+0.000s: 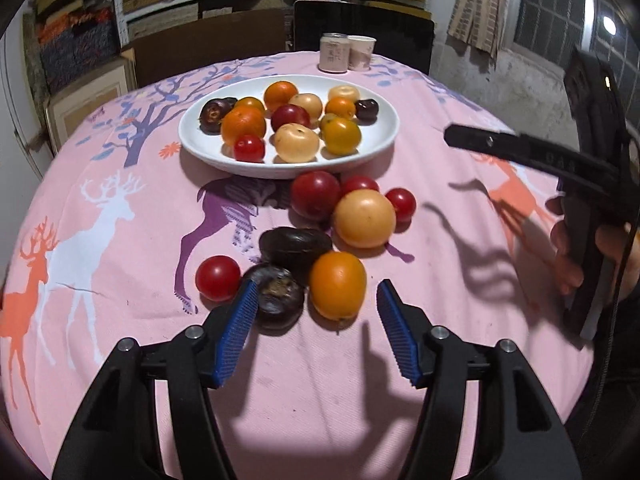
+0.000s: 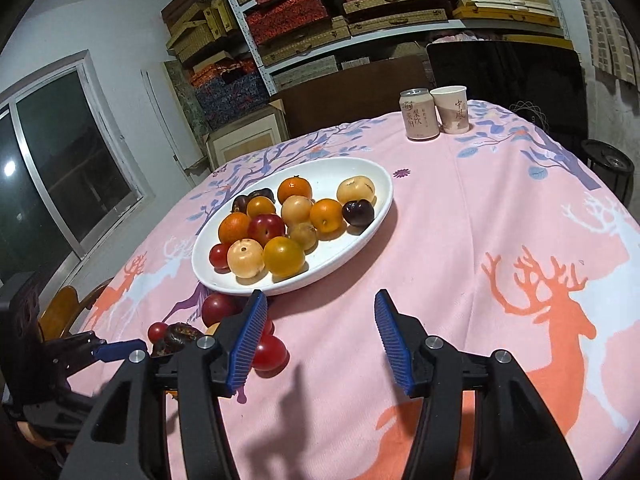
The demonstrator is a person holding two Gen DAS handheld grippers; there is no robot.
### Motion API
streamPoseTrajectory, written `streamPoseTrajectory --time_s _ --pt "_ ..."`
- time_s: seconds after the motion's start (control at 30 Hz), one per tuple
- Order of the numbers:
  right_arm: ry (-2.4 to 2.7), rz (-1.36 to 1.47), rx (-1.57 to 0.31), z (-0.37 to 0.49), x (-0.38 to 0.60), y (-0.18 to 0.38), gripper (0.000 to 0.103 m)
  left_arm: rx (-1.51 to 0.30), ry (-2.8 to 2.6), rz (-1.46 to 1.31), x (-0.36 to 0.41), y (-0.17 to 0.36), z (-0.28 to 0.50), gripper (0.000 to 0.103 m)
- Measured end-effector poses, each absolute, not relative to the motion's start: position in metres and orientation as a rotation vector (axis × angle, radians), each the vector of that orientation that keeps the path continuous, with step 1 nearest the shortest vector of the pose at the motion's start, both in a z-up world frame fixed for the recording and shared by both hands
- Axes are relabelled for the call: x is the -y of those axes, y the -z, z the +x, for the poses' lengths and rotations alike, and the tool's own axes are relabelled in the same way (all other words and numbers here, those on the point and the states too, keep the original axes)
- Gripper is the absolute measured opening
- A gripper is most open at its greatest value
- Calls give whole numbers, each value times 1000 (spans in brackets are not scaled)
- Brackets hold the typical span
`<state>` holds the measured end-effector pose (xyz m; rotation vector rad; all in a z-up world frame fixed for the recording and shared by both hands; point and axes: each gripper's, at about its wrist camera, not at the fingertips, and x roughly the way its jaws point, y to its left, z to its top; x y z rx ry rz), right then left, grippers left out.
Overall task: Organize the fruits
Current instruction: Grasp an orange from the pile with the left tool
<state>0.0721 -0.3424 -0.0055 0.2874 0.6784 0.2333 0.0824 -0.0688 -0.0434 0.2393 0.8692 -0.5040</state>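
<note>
A white oval plate (image 1: 372,148) (image 2: 360,240) holds several orange, yellow, red and dark fruits. In front of it on the pink deer cloth lie loose fruits: a red plum (image 1: 315,195), a big yellow-orange fruit (image 1: 364,218), small red ones (image 1: 217,278) and two dark ones (image 1: 296,246). My left gripper (image 1: 317,284) is open. A dark fruit (image 1: 278,300) and an orange fruit (image 1: 338,284) sit just past its blue pads, untouched. My right gripper (image 2: 321,294) is open over bare cloth near the plate's front rim. A red fruit (image 2: 270,354) lies beside its left finger.
A drink can (image 2: 418,114) and a paper cup (image 2: 452,110) stand at the table's far edge. A dark chair back and shelves of boxes are behind. A hand (image 1: 568,248) holds the right gripper at the right side. The left gripper's blue pad (image 2: 116,350) shows at far left.
</note>
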Motion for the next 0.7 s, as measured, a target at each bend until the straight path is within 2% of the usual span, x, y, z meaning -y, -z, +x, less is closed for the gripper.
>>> streamPoseTrajectory --time_s 0.1,0.2,0.27,0.4,0.47,0.7 --pt "-228 289 -675 70 345 8 57 -881 531 253 79 49 77 44" --pt "-225 303 -677 69 348 11 57 -857 544 273 90 50 71 42" --pt "-225 309 -679 69 349 11 57 -859 550 284 97 52 72 36" --pt "-232 305 -675 69 349 11 57 -943 566 283 105 66 86 37" --pt "-241 301 -676 70 348 12 57 -935 545 257 102 62 92 41" --pt "-273 293 -694 70 342 14 57 -903 534 168 89 53 92 38"
